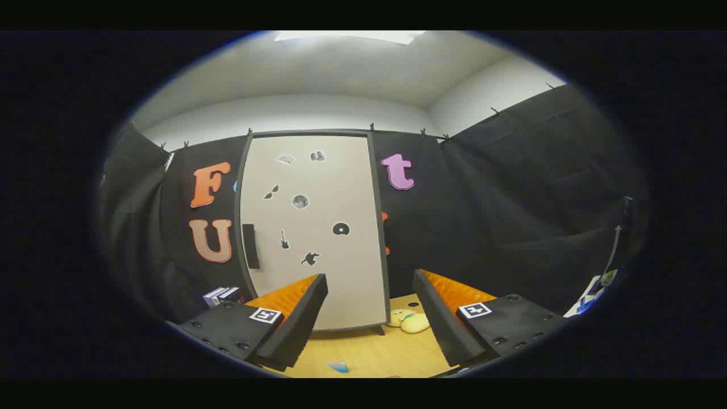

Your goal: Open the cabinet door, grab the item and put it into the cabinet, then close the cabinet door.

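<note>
my tool (369, 318) hangs released, holding nothing, over the pale wooden bench (369, 352). beyond stands the shut cabinet door (315, 227), a yellow soft toy (410, 321) beside it, black cloth walls around.

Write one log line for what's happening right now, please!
stage: start | cabinet door: closed | handle: untouched | gripper: open, empty, short of cabinet | yellow plush toy: on table beside cabinet

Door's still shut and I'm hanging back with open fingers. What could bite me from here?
The handle is a slim bar at the cabinet door's far edge; the open gripper points off it and may slip. The yellow toy lies close to the cabinet's foot; a swinging door or the fingers might knock it away.
</note>
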`<state>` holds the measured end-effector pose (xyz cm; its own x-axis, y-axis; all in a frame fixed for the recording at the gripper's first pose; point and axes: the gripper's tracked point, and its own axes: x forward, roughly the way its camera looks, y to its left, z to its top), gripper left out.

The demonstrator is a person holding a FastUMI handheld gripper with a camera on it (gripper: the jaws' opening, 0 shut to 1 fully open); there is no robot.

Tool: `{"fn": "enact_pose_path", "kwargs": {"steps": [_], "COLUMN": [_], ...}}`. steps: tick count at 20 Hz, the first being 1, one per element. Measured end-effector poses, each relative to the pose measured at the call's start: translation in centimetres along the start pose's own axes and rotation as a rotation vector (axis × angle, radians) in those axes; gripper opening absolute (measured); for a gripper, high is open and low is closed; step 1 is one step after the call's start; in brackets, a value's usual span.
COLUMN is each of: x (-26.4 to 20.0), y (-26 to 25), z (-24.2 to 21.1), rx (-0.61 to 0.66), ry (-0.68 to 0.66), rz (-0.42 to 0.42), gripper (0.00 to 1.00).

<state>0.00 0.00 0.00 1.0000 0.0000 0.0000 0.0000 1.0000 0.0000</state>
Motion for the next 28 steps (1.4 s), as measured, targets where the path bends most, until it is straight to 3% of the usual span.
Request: {"fn": "enact_pose_path", "kwargs": {"steps": [5, 15, 19, 28], "x": [-0.7, -2.5, 0.5, 12.7], "y": [-1.1, 0.4, 4.7, 21.1], "z": [0.3, 0.7, -0.4, -2.9], "rx": [0.021, 0.006, 0.007, -0.022], "ry": [0.005, -0.017, 0.02, 0.097], "rz": [0.04, 0.001, 0.03, 0.206], "gripper": [0.98, 0.98, 0.98, 0.98]}}
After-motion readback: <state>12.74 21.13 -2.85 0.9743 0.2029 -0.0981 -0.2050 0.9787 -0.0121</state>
